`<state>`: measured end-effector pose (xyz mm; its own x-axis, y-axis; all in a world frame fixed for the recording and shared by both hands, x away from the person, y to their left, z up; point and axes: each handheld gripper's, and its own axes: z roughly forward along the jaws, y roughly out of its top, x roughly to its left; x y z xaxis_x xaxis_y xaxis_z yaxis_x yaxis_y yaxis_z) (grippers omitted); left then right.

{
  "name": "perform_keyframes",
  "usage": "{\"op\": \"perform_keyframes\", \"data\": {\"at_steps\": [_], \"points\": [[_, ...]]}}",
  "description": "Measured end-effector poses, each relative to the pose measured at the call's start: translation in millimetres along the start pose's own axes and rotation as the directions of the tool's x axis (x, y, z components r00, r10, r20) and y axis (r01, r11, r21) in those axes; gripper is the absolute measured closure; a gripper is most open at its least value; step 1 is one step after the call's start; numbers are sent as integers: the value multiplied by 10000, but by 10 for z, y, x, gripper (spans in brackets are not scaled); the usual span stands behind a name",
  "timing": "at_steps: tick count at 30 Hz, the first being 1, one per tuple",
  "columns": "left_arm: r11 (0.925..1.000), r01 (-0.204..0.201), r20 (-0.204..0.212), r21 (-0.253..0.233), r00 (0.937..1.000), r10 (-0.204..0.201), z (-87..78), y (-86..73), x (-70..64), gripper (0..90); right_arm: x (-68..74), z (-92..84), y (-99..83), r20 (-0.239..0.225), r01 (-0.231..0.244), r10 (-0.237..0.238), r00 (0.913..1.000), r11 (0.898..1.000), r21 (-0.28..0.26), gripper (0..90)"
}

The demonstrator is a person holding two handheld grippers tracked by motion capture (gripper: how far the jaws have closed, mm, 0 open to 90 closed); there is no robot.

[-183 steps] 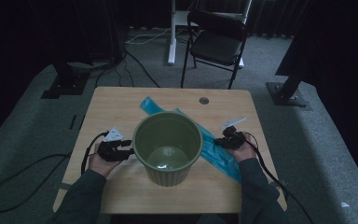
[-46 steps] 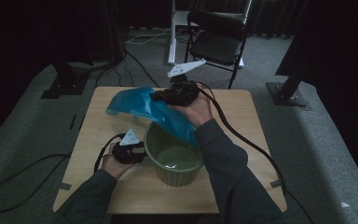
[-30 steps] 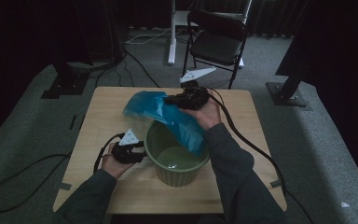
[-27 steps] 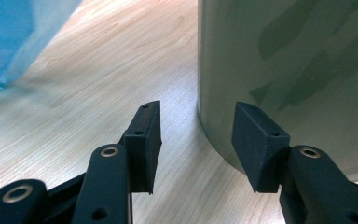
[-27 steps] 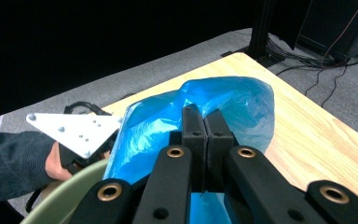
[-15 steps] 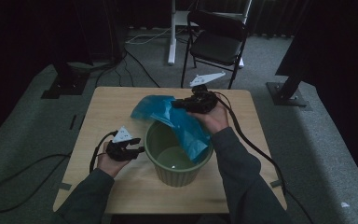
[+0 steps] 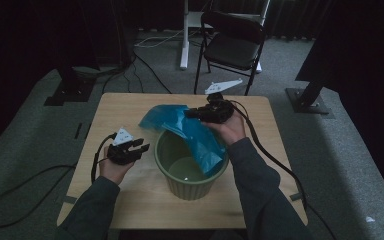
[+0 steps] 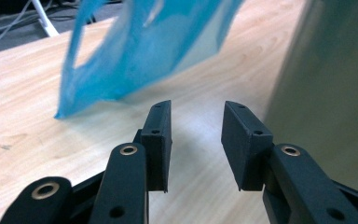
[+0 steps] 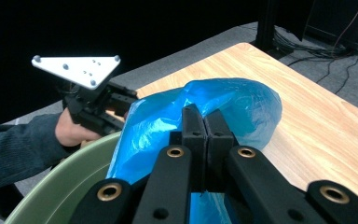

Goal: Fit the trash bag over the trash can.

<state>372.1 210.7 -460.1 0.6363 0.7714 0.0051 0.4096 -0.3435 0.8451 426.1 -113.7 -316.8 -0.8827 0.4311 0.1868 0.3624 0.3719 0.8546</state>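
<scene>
The left gripper sits just left of the green pot, jaws apart with nothing between them — they have just been closing. Over the pot's far rim, the right gripper pinches the blue bag — part draped inside, part billowing above the table.

Item count: one blue plastic bag, one green pot, one wooden table. Grippers: two, namely the left gripper and the right gripper (one per hand). Behind the table: one folding chair.
</scene>
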Motion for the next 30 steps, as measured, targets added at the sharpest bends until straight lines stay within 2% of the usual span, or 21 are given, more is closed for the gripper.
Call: {"op": "perform_keyframes", "data": {"at_steps": [6, 9, 14, 23, 27, 30], "points": [[9997, 157, -239, -185, 9996, -161, 78, 90, 28, 618, 19, 5, -8, -227, -23, 21, 9997, 10000, -62, 895], [9989, 198, -101, -416, 9997, -202, 93, 132, 13, 618, 24, -11, -5, -255, -11, 8, 9997, 10000, -92, 895], [9967, -77, 154, -804, 9998, 89, 120, 233, -63, 619, 23, -29, 2, -445, -69, 59, 9990, 9997, -226, 895], [9948, -477, -117, -896, 9988, 468, 215, 433, -147, 633, 29, -13, -4, -534, -63, 52, 9986, 9998, -193, 894], [9929, -621, -342, -1015, 9977, 589, 256, 508, -180, 694, 32, 0, -9, -608, -52, 42, 9981, 9998, -172, 894], [9910, -674, -443, -1152, 9970, 627, 266, 543, -202, 835, 47, 7, -20, -580, 35, -38, 9983, 10000, -50, 893]]}}
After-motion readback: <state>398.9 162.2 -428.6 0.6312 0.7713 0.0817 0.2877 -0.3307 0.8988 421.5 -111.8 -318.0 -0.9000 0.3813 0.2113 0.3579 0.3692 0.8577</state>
